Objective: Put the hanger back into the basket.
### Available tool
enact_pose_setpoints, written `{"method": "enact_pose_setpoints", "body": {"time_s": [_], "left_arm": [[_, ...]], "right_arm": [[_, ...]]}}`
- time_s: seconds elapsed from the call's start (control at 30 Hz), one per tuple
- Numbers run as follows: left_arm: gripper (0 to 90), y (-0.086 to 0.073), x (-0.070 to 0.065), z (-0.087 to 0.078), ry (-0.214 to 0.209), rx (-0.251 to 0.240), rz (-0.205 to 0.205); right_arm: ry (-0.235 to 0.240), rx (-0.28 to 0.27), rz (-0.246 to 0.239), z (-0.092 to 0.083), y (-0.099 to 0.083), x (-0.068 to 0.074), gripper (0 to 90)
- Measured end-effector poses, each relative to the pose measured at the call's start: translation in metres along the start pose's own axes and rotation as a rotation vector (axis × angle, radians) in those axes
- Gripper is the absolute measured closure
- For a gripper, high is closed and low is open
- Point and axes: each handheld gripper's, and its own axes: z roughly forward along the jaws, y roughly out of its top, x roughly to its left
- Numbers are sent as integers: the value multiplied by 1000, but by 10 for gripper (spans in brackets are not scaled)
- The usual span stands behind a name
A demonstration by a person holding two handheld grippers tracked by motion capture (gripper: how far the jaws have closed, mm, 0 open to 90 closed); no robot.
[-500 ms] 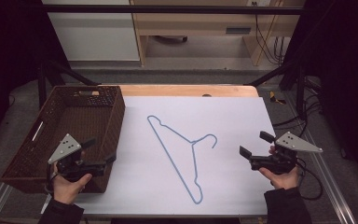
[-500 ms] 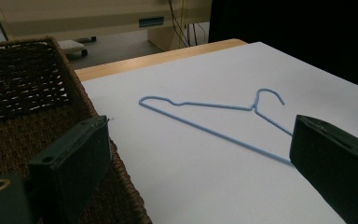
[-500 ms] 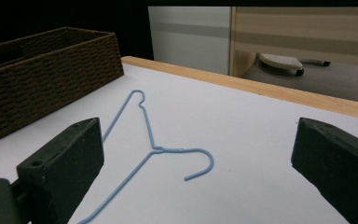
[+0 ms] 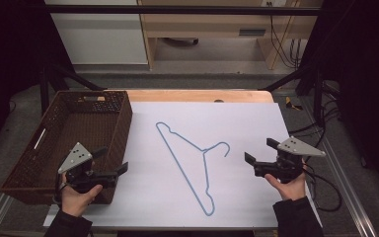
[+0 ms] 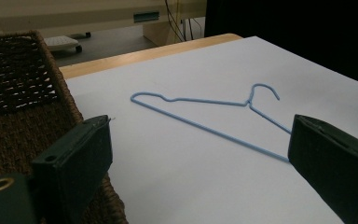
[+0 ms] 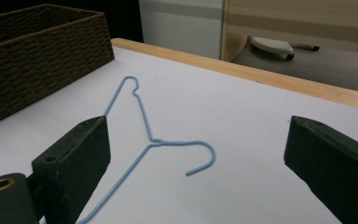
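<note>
The thin light-blue wire clothes hanger [image 4: 197,163] lies flat in the middle of the white sheet [image 4: 168,197] that covers the table, its hook curling toward the person's right side, one shoulder reaching up toward the far left, the other running down toward the near edge; nothing touches it. In the left gripper view the hanger [image 5: 205,116] sits ahead between the two black jaws, well apart from them; in the right gripper view the hanger [image 6: 154,140] has its open hook end nearest the camera.

To the left stands the dark brown woven wicker basket [image 4: 118,118], rectangular, on the sheet's left edge (its inside looks bare as far as the high view shows). The left gripper [image 4: 112,163] hovers by the basket's near right corner, jaws spread wide, gripping nothing, a hand [image 4: 76,195] under it. The right gripper [image 4: 259,150] hangs over the sheet's right side, near the hook yet apart from it; its jaws also stand wide apart and bare. A strip of pale wooden table edge [image 4: 192,95] shows beyond the sheet.
</note>
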Motion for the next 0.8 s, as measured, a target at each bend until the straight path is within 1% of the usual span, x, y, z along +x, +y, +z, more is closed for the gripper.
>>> {"method": "enact_pose_setpoints", "body": {"time_s": [0.13, 0.17, 0.2, 0.23, 0.27, 0.4, 0.57, 0.63, 0.73, 0.8], "left_arm": [[62, 1, -1, 0, -3, 1, 5], [62, 1, -2, 1, -4, 0, 5], [62, 1, -2, 1, -4, 0, 5], [62, 1, -2, 1, -2, 1, 6], [63, 2, -3, 1, -2, 1, 5], [65, 2, -3, 1, -1, 3, 6], [66, 2, -3, 2, -2, 7, 9], [67, 1, -4, 2, -2, 7, 10], [67, 1, -4, 3, 0, 8, 12], [68, 1, -5, 3, 1, 10, 13]], "right_arm": [[11, 33, -17, 13, 5, 12, 85], [14, 39, -14, 17, 6, 15, 88], [14, 39, -14, 17, 6, 15, 88], [11, 60, -27, 25, 7, 21, 94], [10, 70, -39, 29, 8, 23, 99], [22, 125, -57, 46, 6, 35, 116], [43, 183, -56, 70, 3, 49, 138], [44, 213, -69, 80, 1, 55, 153], [55, 254, -75, 95, -3, 62, 176], [58, 279, -68, 104, -7, 65, 194]]}}
